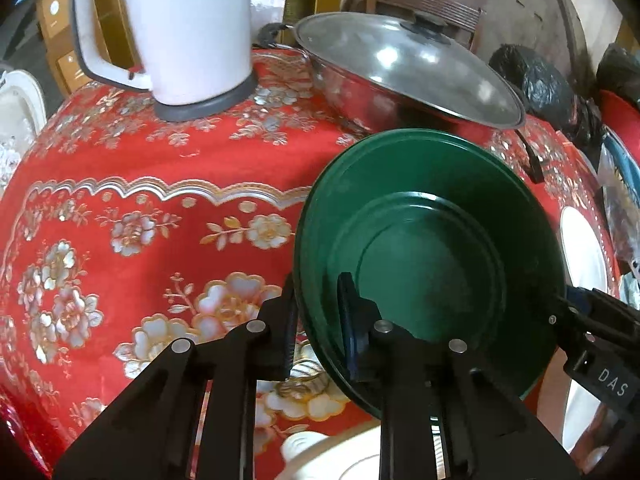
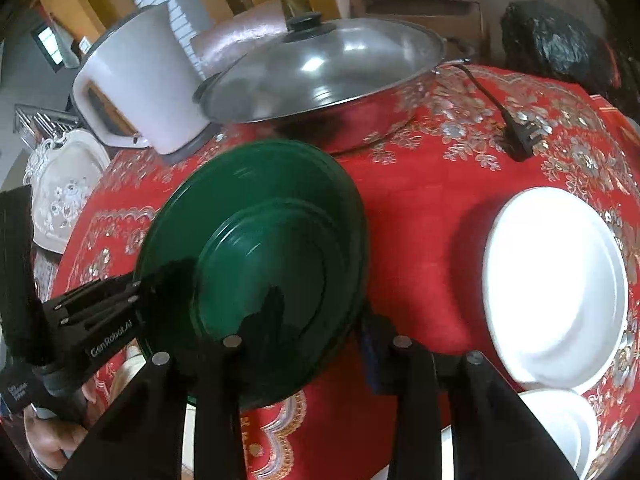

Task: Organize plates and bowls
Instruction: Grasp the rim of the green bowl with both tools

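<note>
Left gripper (image 1: 316, 320): clamped on green bowl (image 1: 432, 264) rim, one finger inside, one outside. Right gripper (image 2: 320, 328): clamped on the opposite rim (bowl tilted above red tablecloth (image 1: 140, 184)). Right of it: white plate (image 2: 556, 284). Beyond the bowl: lidded steel pan (image 2: 320, 76), white kettle (image 1: 180, 28).

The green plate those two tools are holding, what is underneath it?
Under the tilted green plate lies the red flowered tablecloth, and at its near edge part of a white dish shows. Whatever sits beneath its middle is covered from both views.
</note>
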Motion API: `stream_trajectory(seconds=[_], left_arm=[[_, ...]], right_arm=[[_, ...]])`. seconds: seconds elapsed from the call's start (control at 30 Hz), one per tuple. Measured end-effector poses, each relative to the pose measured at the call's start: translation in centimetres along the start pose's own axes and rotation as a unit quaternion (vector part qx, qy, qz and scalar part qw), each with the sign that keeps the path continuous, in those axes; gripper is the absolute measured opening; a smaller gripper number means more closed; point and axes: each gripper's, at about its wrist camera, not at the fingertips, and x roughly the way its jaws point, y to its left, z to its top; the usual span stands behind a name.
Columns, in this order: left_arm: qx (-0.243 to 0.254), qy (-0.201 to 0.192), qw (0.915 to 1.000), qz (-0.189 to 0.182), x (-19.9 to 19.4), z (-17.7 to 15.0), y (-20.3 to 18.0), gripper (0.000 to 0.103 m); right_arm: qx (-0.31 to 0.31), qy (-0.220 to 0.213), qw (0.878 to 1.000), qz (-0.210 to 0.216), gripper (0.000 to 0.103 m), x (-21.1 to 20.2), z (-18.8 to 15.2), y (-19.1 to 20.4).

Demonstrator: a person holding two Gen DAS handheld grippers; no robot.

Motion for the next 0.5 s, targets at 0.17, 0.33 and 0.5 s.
stream_trajectory(seconds=[0.17, 0.33, 0.5], left_arm=[[-0.006, -0.025, 0.9996, 0.012, -2.3, 0.3, 1.4, 0.018], [-0.018, -0.039, 0.9989, 0.016, -4.5, 0.3, 3.4, 0.018], [-0.029, -0.049, 0.9981, 0.025, -6.6, -0.6, 5.8, 0.018]], right_arm=[[-0.015, -0.019, 1.000, -0.006, 0.035, -1.1, 0.4, 2.2], [-0.029, -0.027, 0.999, 0.004, 0.035, -2.0, 0.7, 4.6], [-0.049, -0.028, 0.998, 0.010, 0.035, -2.3, 0.3, 7.4]])
